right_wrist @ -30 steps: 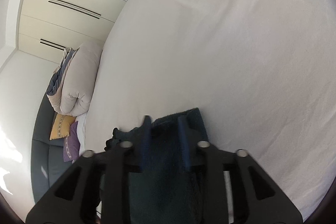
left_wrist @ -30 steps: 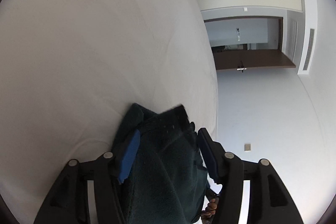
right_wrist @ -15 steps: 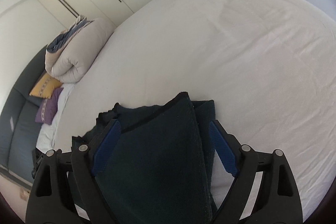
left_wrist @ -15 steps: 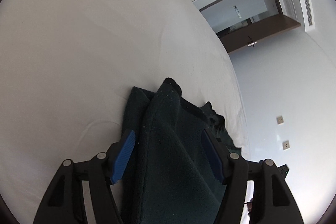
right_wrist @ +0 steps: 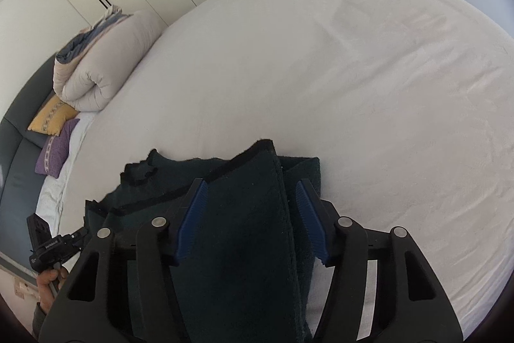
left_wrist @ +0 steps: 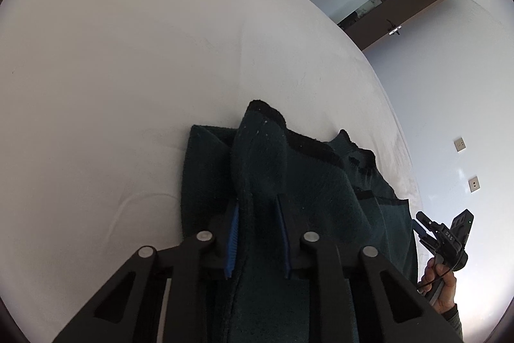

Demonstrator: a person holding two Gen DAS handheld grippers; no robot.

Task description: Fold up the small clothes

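- Left wrist view: the left tongs [left_wrist: 258, 233] have just been closing and now pinch a raised ridge of the dark green garment [left_wrist: 289, 182], blue pads tight on either side of the fleece. That is a firm clench on cloth, judged to be there so this edge can be lifted and carried over.
- The garment sits low in the frame, centre to lower right, lying on the white bed [left_wrist: 128, 69]; its black-trimmed border runs off toward the right.
- Right wrist view: the right tongs [right_wrist: 252, 221] straddle another thick fold of the same garment [right_wrist: 241, 214]. Their jaws have just been closing too, with the cloth between them, but the right-hand pad stands a little off the fabric, so this reads as not yet pressed home (cloth framed rather than gripped).
- Both tongs point down at matching edges, one per side. Probably that keeps the fold line straight when both ends travel together.
- Each view catches the other handle at the frame's lower edge, with the person's hand [left_wrist: 440, 285] wrapped round it.
- Upper left of the right wrist view: a rolled duvet [right_wrist: 96, 66] and two cushions, well apart from the work.
- The bed ahead lies bare, leaving room to lay the fold forward.
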